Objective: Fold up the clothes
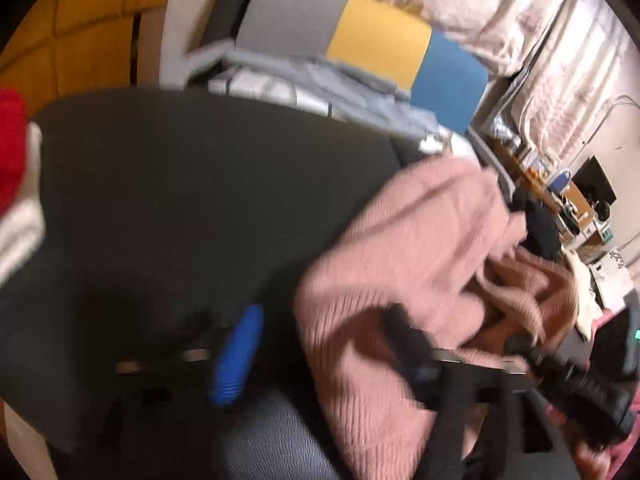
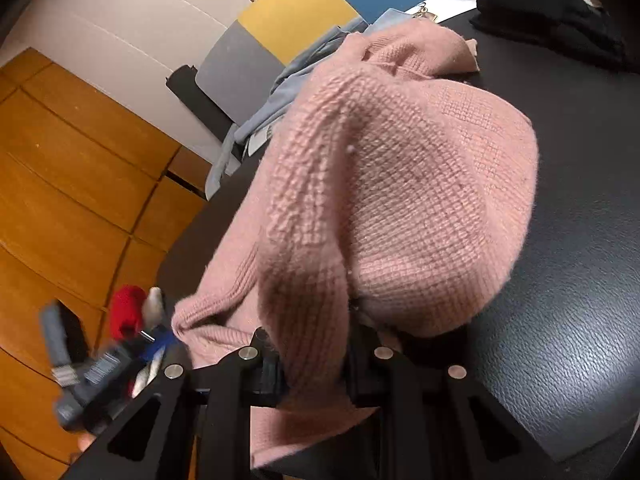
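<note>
Right tongs (image 2: 316, 376) pinch a fold of the pink sweater (image 2: 400, 200), which is heaped on the black table (image 2: 560, 320); left tongs (image 1: 320, 364) stand spread, gripping nothing. With one grip, the knit may slump unevenly. Only the right view shows the dark garment (image 2: 540, 4).

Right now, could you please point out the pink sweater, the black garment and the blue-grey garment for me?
pink sweater (image 2: 420, 200): right wrist view, on the bulging knit body.
black garment (image 2: 540, 12): right wrist view, on the middle of the pile at the table's far end.
blue-grey garment (image 2: 280, 100): right wrist view, on its draped fold.
</note>
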### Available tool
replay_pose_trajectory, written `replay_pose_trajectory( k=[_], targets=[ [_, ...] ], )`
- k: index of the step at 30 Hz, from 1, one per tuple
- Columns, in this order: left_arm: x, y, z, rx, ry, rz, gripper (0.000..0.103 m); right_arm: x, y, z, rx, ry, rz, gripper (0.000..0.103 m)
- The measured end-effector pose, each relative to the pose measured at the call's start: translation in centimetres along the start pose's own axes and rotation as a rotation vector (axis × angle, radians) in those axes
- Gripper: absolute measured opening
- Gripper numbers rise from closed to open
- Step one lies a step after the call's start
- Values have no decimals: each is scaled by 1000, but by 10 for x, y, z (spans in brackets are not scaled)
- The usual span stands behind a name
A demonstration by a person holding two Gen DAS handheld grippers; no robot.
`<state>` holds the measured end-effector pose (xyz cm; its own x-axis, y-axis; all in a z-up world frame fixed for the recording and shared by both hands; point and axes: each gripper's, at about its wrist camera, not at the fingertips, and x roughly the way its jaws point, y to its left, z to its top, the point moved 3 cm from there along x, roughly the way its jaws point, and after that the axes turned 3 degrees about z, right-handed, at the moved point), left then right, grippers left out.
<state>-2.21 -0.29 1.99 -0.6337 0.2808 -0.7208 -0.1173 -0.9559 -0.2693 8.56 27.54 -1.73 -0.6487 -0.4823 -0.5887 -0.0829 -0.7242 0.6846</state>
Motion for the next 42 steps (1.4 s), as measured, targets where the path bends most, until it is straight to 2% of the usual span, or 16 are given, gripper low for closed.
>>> replay_pose_trajectory(
  k=[2,4,7,15,16,17,18,19,20,22,28,32,33,36,40,42],
  targets=[
    [-9,-3,12,21,-75,12,99,-5,-1,-8,1,6,-5,21],
    [-1,-17,23,70,-70,14,100,-10,-2,-17,2,11,-4,21],
    [29,-44,28,205,1,42,100,-16,-1,-28,-9,16,-9,21],
    [117,-115,17,593,127,207,100,-45,-14,-64,21,28,5,21],
    [126,-121,13,622,148,210,97,-47,-17,-68,28,29,6,21],
    [130,-123,11,625,156,188,78,-49,-20,-73,35,30,6,21],
    [132,-124,9,620,160,159,66,-52,-24,-77,46,27,7,21],
    [131,-124,9,581,175,105,39,-58,-28,-81,60,22,6,21],
    [130,-124,10,548,187,80,22,-64,-32,-85,74,16,6,21],
    [122,-121,18,484,170,68,12,-73,-40,-89,95,9,0,21],
    [59,-78,63,250,9,-35,11,-102,-60,-101,152,-17,-5,21],
    [33,-33,70,166,-33,-9,11,-102,-69,-85,182,-32,5,22],
    [27,-22,71,147,-43,-1,11,-102,-69,-83,188,-26,11,27],
    [46,15,53,111,17,99,11,-106,-65,-88,188,0,19,33],
    [67,54,13,23,161,118,15,-109,-58,-98,151,15,4,33],
    [54,54,5,26,129,125,20,-116,-62,-94,126,2,-7,33]
  ],
)
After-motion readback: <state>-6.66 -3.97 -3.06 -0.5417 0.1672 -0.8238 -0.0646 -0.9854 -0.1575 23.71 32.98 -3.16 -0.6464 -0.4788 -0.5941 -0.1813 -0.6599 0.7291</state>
